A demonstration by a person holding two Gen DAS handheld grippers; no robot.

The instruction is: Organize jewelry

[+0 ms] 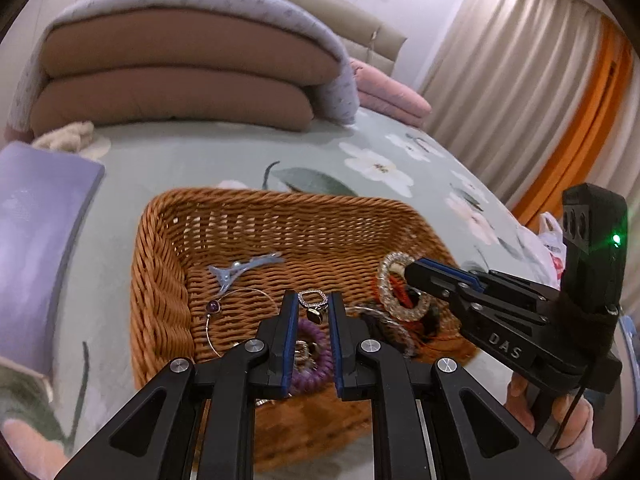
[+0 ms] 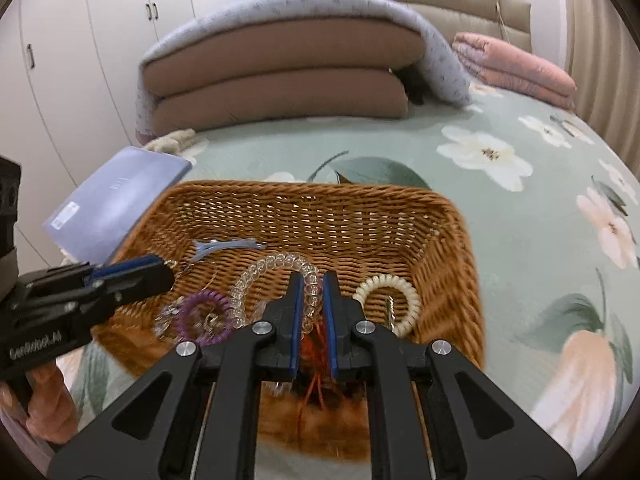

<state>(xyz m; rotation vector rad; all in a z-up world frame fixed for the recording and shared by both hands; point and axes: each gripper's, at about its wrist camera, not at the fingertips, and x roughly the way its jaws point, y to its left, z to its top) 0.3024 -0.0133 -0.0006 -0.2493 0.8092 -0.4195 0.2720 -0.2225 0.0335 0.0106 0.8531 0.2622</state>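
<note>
A wicker basket (image 1: 280,200) (image 2: 320,190) sits on the flowered bedspread and holds jewelry and hair ties. My left gripper (image 1: 313,298) (image 2: 166,270) hovers over its left half, shut on a small silver link piece with a dark stone (image 1: 314,307). My right gripper (image 2: 313,280) (image 1: 412,270) is over the basket's middle, shut on a clear spiral hair tie (image 2: 276,268) (image 1: 400,292) with orange threads (image 2: 316,360) trailing beneath. In the basket lie a blue hair clip (image 1: 240,270) (image 2: 224,247), a thin bangle with a purple bead (image 1: 214,307), a purple spiral tie (image 2: 204,316) and a cream spiral tie (image 2: 388,300).
A purple book (image 1: 40,240) (image 2: 120,196) lies left of the basket. Folded brown quilts (image 2: 276,80) and a pink blanket (image 2: 516,64) are stacked at the head of the bed. Curtains (image 1: 520,80) hang on the right, and a wardrobe (image 2: 80,60) stands on the left.
</note>
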